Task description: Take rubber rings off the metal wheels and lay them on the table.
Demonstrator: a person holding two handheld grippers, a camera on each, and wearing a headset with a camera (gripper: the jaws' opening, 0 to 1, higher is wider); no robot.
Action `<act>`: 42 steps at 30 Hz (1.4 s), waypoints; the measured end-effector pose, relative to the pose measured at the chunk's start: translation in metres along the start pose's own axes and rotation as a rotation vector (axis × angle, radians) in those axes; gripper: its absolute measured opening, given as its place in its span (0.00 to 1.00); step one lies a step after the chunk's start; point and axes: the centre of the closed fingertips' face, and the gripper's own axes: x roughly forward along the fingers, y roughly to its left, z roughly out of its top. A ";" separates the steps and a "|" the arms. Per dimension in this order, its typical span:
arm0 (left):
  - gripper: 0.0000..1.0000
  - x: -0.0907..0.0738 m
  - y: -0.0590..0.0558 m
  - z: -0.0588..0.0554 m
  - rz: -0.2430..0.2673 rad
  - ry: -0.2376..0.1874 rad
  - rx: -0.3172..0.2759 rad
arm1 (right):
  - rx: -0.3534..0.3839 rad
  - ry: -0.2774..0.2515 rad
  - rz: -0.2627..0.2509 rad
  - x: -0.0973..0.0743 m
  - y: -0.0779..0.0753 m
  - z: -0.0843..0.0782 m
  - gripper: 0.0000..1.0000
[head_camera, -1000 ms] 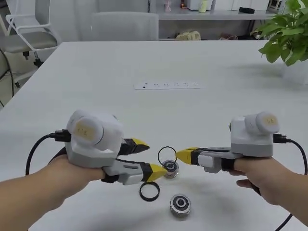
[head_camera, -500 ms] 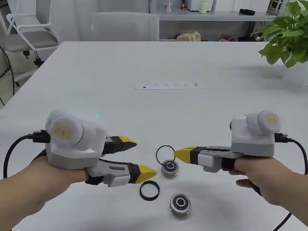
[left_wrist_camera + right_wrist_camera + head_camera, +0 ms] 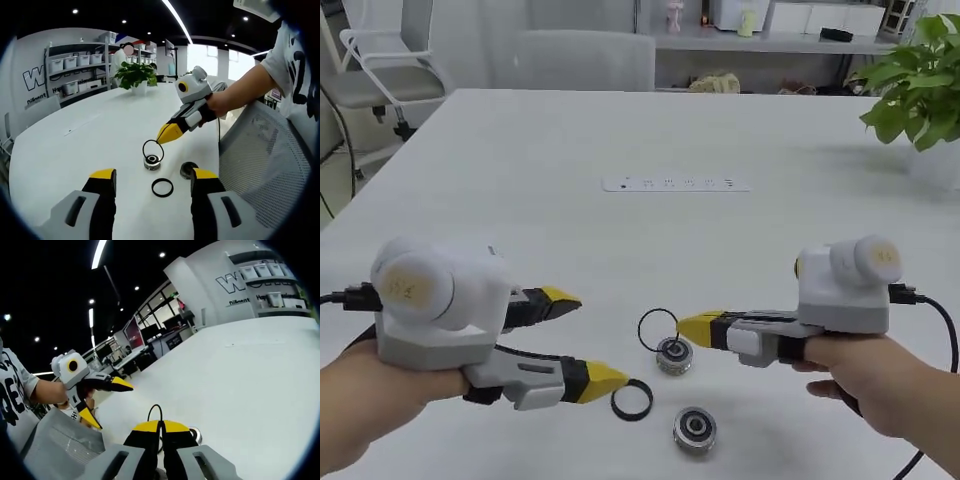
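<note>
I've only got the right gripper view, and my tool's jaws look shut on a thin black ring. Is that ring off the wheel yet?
Observer: The right tool holds the thin ring upright as a loop above the wheel. I cannot tell whether its lower edge touches the wheel.
Operator: Anything already laid down?
Observer: Yes, a thicker black ring lies flat on the table, just ahead of the open left tool.
Operator: Any wheels left?
Observer: A second wheel sits on the table close beside that ring.
</note>
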 end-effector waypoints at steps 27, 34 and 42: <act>0.67 -0.030 -0.002 -0.015 0.039 0.013 0.017 | 0.015 0.044 0.031 0.008 0.014 -0.011 0.00; 0.68 -0.035 -0.002 -0.018 0.048 0.018 0.028 | 0.022 0.071 0.046 0.014 0.018 -0.017 0.00; 0.69 -0.038 -0.002 -0.019 0.055 0.015 0.032 | 0.051 0.110 0.055 0.018 0.020 -0.027 0.00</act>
